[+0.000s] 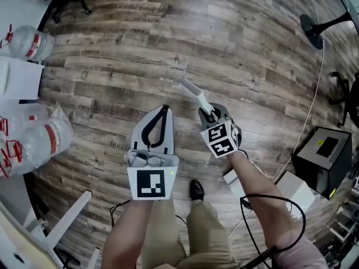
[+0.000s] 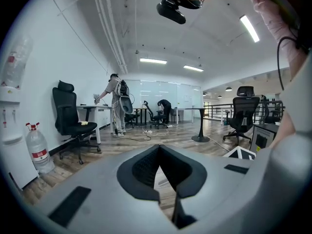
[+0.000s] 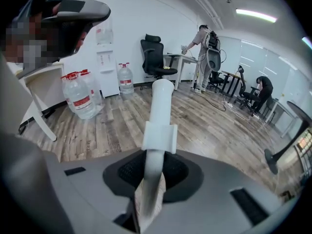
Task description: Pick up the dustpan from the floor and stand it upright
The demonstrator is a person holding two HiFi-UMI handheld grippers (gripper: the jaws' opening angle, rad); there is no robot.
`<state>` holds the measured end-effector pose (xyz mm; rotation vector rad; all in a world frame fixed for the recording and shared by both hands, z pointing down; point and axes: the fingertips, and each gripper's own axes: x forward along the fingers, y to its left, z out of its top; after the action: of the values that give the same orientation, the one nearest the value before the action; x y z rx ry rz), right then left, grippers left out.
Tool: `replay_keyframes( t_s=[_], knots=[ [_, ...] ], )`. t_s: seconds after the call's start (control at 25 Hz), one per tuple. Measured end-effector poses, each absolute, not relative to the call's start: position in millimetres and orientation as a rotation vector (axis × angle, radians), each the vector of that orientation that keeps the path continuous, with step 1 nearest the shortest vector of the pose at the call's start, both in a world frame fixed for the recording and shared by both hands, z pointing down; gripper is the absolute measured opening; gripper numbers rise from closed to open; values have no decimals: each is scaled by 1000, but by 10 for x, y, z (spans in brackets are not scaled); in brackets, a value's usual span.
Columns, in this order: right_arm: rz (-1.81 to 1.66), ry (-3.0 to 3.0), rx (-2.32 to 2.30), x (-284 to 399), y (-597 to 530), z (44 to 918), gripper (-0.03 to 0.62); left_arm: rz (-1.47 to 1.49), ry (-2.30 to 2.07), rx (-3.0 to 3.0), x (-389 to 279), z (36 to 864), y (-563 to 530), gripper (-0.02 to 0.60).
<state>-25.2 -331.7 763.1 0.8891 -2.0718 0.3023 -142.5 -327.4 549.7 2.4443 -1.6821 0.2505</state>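
The dustpan's white handle [image 1: 193,91] slants up and to the left out of my right gripper [image 1: 210,115], which is shut on it near its lower end. In the right gripper view the handle [image 3: 161,106] rises straight from the jaws [image 3: 155,162], with a white clip partway up. The pan is hidden; a white piece [image 1: 231,178] shows under my right forearm, and I cannot tell what it is. My left gripper [image 1: 162,110] hangs beside the right one, its fingertips touching and nothing held [image 2: 159,147].
Large water bottles [image 1: 31,41] [image 1: 47,142] and white furniture stand at the left. A black box [image 1: 325,150], a white box [image 1: 297,189] and a thin cable lie at the right. A black round stand base [image 1: 311,29] sits far right. Wood floor [image 1: 168,49] lies ahead.
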Motion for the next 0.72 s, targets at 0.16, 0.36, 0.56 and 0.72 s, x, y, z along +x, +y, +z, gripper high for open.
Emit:
replay_keyframes(
  t_s=[0.16,0.36,0.56,0.72],
  knots=[
    [293,-2071,942,-42,-3231,7297,72,239,-1654,2484,-1228,5190,-3175,9],
    [289,-2075,1022,241,-3110,6873,71,200,-1614,2554,-957,4774,-3060,9],
    [282,-2082,1097,518,-2960,6443,69,219,-1557,2662,-663,4407,-2896,9],
    [269,-2079,1147,736,-2852,6140,69,229,-1522,2749,-446,4124,-2761,9]
  ],
)
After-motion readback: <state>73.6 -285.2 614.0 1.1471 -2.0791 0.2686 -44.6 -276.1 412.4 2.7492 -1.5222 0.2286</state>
